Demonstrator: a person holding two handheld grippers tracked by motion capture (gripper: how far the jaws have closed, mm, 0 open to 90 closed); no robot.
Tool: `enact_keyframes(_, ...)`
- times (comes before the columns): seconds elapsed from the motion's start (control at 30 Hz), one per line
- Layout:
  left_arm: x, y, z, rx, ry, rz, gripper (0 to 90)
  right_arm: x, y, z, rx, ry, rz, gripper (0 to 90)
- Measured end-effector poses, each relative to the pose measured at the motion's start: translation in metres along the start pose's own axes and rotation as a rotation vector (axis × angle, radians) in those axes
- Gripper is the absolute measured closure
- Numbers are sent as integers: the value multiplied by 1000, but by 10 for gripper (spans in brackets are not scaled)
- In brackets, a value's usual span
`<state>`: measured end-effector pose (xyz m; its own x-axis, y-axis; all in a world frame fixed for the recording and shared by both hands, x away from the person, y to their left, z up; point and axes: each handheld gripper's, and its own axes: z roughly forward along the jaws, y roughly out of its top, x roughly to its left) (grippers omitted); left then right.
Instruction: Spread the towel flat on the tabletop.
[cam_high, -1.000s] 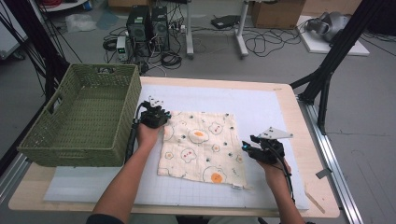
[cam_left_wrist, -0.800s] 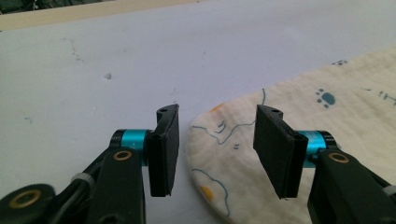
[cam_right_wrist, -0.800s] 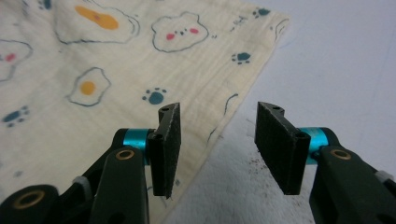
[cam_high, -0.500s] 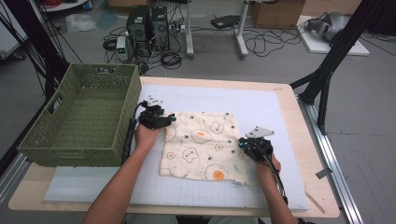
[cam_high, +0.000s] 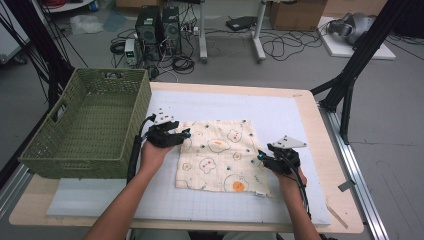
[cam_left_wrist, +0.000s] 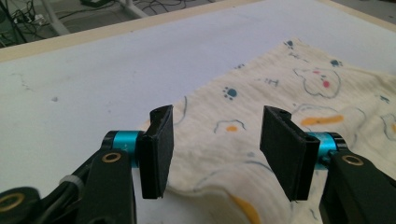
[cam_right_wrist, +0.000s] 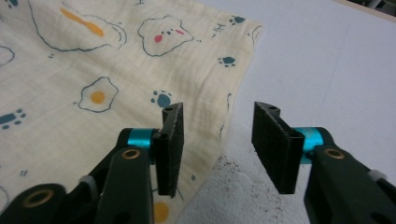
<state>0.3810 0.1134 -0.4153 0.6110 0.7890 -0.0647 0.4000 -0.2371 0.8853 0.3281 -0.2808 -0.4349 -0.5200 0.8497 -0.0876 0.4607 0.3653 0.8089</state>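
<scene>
Now the patterned cloth (cam_high: 219, 156) lies spread flat on the white mat (cam_high: 280, 112), beside the green basket (cam_high: 85, 125). The left gripper (cam_high: 184, 135) sits at its left edge and the right gripper (cam_high: 260, 157) at its right edge. Both have just opened their jaws, which stand apart and grip nothing.

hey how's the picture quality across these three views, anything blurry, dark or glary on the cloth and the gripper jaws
High view: even, soft light, slightly soft detail, printed cloth readable, no glare. Left gripper view: left gripper jaws sharp, the cloth's far prints blur a little, table edge hazy. Right gripper view: right gripper pads crisp, cloth weave clear, faint shadow under the jaws, white mat bright, not blown out.
</scene>
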Motion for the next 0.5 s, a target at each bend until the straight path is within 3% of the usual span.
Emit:
enact_keyframes(0.07, -3, -4, -5, 16, -17, 5, 444, 0, -1, -5, -9, -4, 12, 480)
enact_keyframes(0.2, -8, -16, -16, -1, -54, 31, 484, 0, -3, -16, -25, -11, 13, 415)
enact_keyframes(0.3, -11, -20, -21, 2, -83, 41, 485, 0, -7, -22, -30, -8, 25, 415)
enact_keyframes(0.5, -18, -28, -29, 1, -129, 45, 437, 4, -12, -30, -46, 39, 34, 396)
